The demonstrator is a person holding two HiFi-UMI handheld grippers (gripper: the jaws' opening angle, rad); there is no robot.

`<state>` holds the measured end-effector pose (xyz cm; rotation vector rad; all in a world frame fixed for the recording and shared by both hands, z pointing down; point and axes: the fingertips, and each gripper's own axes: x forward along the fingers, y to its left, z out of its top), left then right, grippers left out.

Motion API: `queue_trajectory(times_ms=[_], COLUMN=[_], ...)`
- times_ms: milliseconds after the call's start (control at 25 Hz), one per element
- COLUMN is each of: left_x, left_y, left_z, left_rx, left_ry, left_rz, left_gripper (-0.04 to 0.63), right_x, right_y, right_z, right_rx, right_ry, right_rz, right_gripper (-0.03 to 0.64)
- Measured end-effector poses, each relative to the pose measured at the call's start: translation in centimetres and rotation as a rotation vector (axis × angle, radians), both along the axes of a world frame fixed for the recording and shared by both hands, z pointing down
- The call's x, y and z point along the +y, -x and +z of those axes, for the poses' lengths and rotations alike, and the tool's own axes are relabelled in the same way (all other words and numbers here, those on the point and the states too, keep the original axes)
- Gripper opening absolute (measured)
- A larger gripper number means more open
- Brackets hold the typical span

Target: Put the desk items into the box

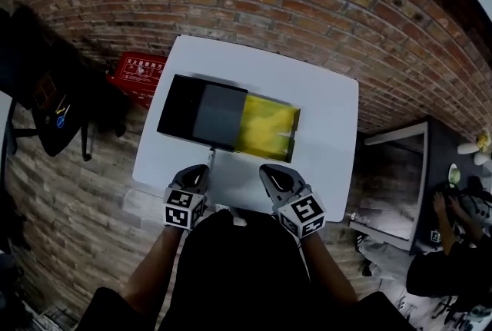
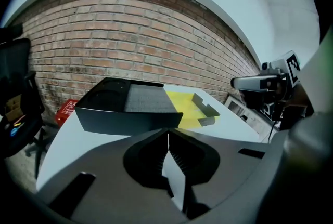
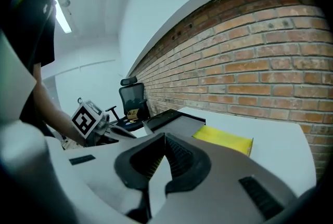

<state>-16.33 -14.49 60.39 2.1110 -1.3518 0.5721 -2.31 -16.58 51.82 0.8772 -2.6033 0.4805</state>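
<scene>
Black-and-yellow box [image 1: 219, 116] on white table [image 1: 323, 110]

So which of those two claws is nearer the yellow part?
The right gripper: the yellow section lies just beyond its tip, while the left gripper faces the grey and black end of the box. Both are shut and empty.
</scene>
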Motion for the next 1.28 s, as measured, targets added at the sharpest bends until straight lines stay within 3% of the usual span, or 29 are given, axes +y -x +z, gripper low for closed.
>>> queue_trajectory(times_ms=[440, 640, 840, 1080, 1280], left_x=[0.6, 0.7, 1.3, 1.7, 1.9], left_y=[0.4, 1.7, 1.7, 0.7, 0.6], left_z=[2.6, 3.3, 5.1, 6.4, 7.6], left_rx=[-0.078, -0.089, -0.139, -0.181, -0.203], left_ry=[0.049, 0.064, 0.099, 0.142, 0.184], left_rz=[-0.093, -0.158, -0.167, -0.148, -0.161], left_gripper=[0.014, 0.015, 0.025, 0.117, 0.147], right_x=[1.6, 2.7, 3.4, 3.7, 3.6], right_y=[5.2, 7.4, 8.8, 9.6, 9.4], right_z=[4.3, 6.2, 7.5, 8.5, 9.0], right_rx=[0.102, 0.161, 0.177, 0.187, 0.198], right_ry=[0.044, 0.022, 0.055, 0.067, 0.072], right_rz=[-0.306, -0.42, -0.473, -0.513, -0.511], right_gripper=[0.021, 0.021, 0.021, 0.021, 0.021])
